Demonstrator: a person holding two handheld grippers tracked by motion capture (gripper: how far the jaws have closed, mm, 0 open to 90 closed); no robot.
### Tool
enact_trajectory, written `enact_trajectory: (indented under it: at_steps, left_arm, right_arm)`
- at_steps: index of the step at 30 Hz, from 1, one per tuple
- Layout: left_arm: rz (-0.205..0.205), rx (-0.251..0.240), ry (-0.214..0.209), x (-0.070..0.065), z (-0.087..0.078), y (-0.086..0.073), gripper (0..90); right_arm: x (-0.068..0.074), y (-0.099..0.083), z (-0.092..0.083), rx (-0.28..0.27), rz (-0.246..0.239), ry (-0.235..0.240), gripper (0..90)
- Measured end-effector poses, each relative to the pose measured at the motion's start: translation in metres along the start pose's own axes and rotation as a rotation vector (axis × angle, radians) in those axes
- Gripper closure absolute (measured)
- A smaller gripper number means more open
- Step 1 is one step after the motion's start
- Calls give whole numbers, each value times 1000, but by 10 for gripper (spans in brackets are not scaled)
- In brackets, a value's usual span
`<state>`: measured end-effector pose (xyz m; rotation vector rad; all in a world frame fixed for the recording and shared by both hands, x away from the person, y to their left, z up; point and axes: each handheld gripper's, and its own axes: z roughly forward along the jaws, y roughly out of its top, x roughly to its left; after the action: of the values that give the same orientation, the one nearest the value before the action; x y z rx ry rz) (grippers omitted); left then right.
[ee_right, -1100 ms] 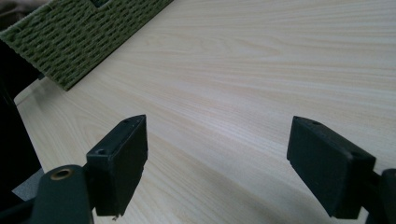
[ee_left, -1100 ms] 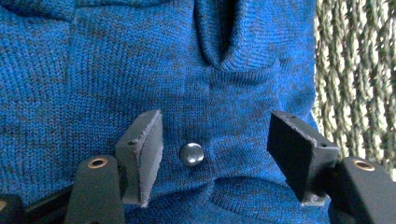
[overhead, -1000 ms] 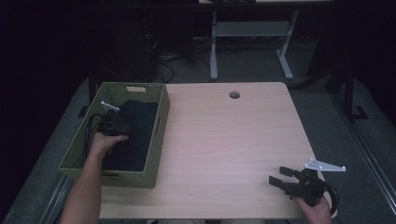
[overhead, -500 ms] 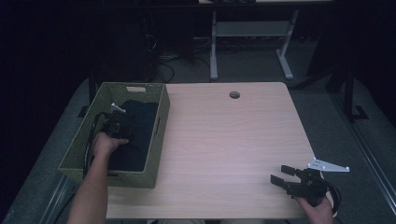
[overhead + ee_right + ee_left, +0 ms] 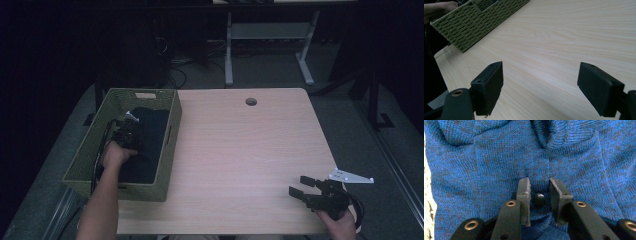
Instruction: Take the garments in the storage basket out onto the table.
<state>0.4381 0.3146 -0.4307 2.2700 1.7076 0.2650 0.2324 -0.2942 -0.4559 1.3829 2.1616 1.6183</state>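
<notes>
A dark blue knitted sweater [image 5: 150, 145] lies inside the green woven basket [image 5: 170, 135] at the table's left. My left gripper [image 5: 127, 131] reaches down into the basket onto it. In the left gripper view the jaws have just been closing and my left gripper [image 5: 539, 181] pinches a fold of the sweater [image 5: 486, 157], with a dark button [image 5: 538, 198] between the pads. My right gripper [image 5: 301, 185] rests near the table's front right corner. In its own view my right gripper [image 5: 541, 70] stands wide open over bare wood.
The light wooden table [image 5: 240, 145] has a round cable hole [image 5: 251, 101] near its far edge. The basket [image 5: 474, 20] shows at the upper left of the right gripper view. Desk legs and cables stand on the dark floor beyond the table.
The left hand has shifted slightly over the sweater inside the basket. The right gripper has stayed where it was.
</notes>
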Motion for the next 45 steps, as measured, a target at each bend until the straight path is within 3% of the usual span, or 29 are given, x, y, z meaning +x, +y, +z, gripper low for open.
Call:
enact_trajectory:
  at_steps: [8,14,18,30,39,45]
  left_arm:
    - [-43,8,-23,4,0,2,744]
    - [-120,9,-91,13,-4,2,760]
    - [-125,1,-101,14,-8,3,764]
    - [-139,-133,-189,17,-48,0,765]
    - [-161,-236,-273,18,-70,-4,765]
    - [-173,-286,-304,22,-80,-9,764]
  right_arm:
    - [0,-1,-1,-10,-3,1,205]
    - [-2,-2,0,-9,8,0,206]
    - [-3,-2,-1,-17,14,2,205]
    - [-4,-1,2,-12,9,16,206]
    - [-3,-1,4,-12,15,25,206]
    - [-1,-1,5,-9,11,26,206]
